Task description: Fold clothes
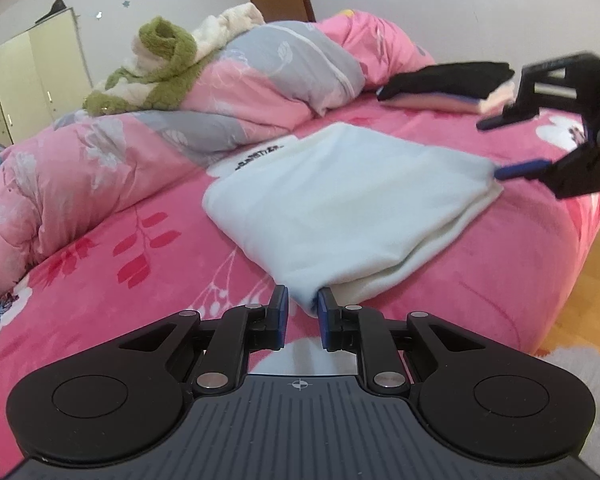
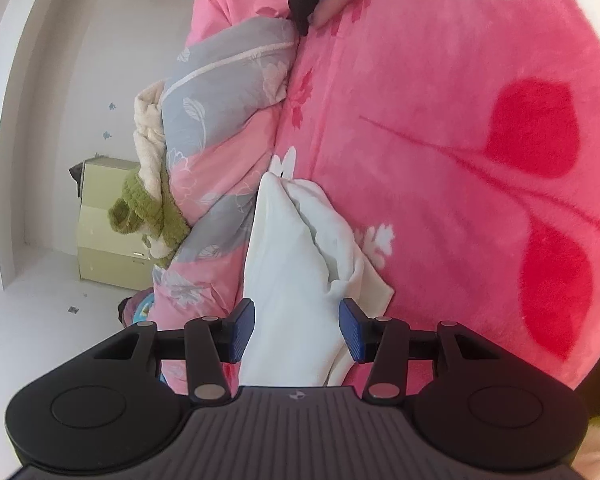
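A pale mint folded garment (image 1: 340, 200) lies on the pink floral bed (image 1: 100, 280). Its near corner pokes between the blue pads of my left gripper (image 1: 303, 312), whose jaws stand slightly apart with a sliver of space beside the cloth. In the left wrist view my right gripper (image 1: 496, 148) is at the garment's far right corner, its jaws spread wide. In the right wrist view the same garment (image 2: 292, 264) runs between the pads of the right gripper (image 2: 298, 328), and neither pad presses on it.
A rumpled pink and grey duvet (image 1: 220, 92) with a green and cream fleece (image 1: 160, 52) is heaped along the far side. A folded stack of black and pink clothes (image 1: 448, 80) sits behind the garment. The bed's edge drops to a wooden floor (image 1: 580, 300) on the right.
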Available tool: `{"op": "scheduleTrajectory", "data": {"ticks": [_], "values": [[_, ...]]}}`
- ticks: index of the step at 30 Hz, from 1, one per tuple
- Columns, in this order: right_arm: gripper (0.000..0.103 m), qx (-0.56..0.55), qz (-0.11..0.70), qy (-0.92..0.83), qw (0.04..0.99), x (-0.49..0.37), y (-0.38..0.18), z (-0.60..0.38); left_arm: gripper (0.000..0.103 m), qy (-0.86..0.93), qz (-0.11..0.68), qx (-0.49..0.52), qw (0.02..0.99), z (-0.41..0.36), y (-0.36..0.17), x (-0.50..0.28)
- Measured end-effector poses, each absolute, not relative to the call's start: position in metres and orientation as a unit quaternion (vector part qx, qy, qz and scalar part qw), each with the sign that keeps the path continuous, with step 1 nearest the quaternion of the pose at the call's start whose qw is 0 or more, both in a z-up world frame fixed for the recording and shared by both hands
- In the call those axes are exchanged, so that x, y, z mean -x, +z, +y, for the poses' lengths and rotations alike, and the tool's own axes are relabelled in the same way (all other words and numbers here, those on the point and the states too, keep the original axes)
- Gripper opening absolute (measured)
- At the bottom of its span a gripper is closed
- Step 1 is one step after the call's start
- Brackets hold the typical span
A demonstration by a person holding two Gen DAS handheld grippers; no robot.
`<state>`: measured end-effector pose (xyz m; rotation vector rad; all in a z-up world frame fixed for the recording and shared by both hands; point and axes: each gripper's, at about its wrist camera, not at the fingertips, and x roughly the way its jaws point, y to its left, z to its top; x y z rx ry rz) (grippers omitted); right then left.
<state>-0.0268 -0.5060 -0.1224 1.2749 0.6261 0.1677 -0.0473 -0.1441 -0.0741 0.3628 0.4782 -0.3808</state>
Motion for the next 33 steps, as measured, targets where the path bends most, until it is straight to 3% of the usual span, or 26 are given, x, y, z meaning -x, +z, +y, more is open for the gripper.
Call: {"op": "scheduleTrajectory", "data": {"ticks": [9,10,12,24,26,28,29,33], "values": [[0.046,-0.568,0.306,0.052,0.762,0.012,-0.129,-0.496,0.017,-0.183,0.216,-0.193,0.939,-0.147,-0.079,0.051],[0.044,-0.564,0.306,0.052,0.765,0.01,-0.128,-0.495,0.017,-0.183,0.213,-0.201,0.939,-0.149,-0.08,0.053],[0.022,-0.56,0.301,0.059,0.77,0.009,-0.125,-0.493,0.018,-0.182,0.207,-0.22,0.936,-0.153,-0.082,0.055],[0.023,-0.566,0.315,0.04,0.76,0.002,-0.133,-0.489,0.019,-0.163,0.14,-0.299,0.93,-0.174,-0.09,0.065],[0.023,-0.561,0.311,0.042,0.766,0.002,-0.131,-0.488,0.011,-0.164,0.131,-0.29,0.934,-0.173,-0.088,0.066],[0.02,-0.556,0.306,0.046,0.772,0.003,-0.129,-0.487,0.007,-0.164,0.129,-0.267,0.941,-0.168,-0.084,0.065],[0.013,-0.561,0.305,0.048,0.768,0.005,-0.13,-0.488,0.005,-0.162,0.129,-0.254,0.945,-0.165,-0.081,0.064],[0.01,-0.581,0.302,0.057,0.754,0.011,-0.136,-0.488,0.004,-0.153,0.139,-0.2,0.958,-0.15,-0.073,0.062]]}}
